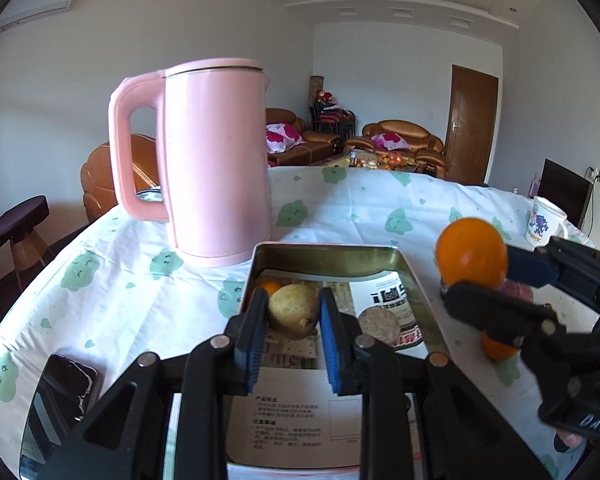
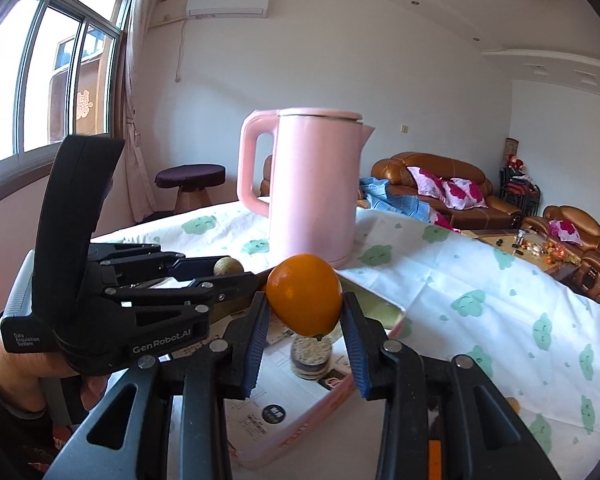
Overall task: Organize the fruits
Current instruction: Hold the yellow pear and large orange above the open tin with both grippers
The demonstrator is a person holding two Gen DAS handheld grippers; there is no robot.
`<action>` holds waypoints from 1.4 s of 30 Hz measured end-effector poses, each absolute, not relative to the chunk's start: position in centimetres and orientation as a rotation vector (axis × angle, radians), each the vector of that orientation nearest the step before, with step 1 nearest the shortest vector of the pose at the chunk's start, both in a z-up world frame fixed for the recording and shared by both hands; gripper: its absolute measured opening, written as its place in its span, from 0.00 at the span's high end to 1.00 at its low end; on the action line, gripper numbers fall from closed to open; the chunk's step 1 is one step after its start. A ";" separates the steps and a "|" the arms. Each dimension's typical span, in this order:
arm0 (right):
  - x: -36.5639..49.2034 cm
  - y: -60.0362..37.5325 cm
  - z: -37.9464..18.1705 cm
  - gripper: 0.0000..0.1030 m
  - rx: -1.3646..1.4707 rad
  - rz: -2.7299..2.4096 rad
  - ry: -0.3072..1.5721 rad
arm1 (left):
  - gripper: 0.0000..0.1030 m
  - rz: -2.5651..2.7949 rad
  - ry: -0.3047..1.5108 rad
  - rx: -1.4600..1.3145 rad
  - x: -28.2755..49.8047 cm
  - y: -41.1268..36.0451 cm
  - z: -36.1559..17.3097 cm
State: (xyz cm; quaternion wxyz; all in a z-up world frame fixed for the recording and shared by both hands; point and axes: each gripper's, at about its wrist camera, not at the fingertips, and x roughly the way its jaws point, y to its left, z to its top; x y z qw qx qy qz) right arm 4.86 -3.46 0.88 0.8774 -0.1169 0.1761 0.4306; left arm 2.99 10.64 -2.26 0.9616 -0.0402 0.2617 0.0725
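Left tool (image 1: 293, 312) pinches the yellowish fruit (image 1: 293, 310) between its pads, over the tin tray (image 1: 324, 254). Right tool (image 2: 305, 322) clamps the orange (image 2: 305, 295), tray just below.

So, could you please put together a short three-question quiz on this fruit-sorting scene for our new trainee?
1. True or false: the right tongs hold an orange in the air.
2. Which fruit sits between the fingers of the left tongs? A) a banana B) a yellow-brown pear-like fruit C) a red apple
3. Fill in: the tall item standing on the tablecloth behind the open tin box is a pink ____.

Key: 1 true; 2 B; 3 kettle.
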 end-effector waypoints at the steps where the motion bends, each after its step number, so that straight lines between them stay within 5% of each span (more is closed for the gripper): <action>1: 4.8 -3.3 0.8 0.63 -0.245 0.900 0.371 | 0.74 0.148 0.535 -0.080 3.0 10.7 -2.3; 42: 5.5 0.0 -3.3 0.63 -0.327 0.939 0.573 | 0.74 0.151 0.661 -0.042 4.9 11.3 -4.4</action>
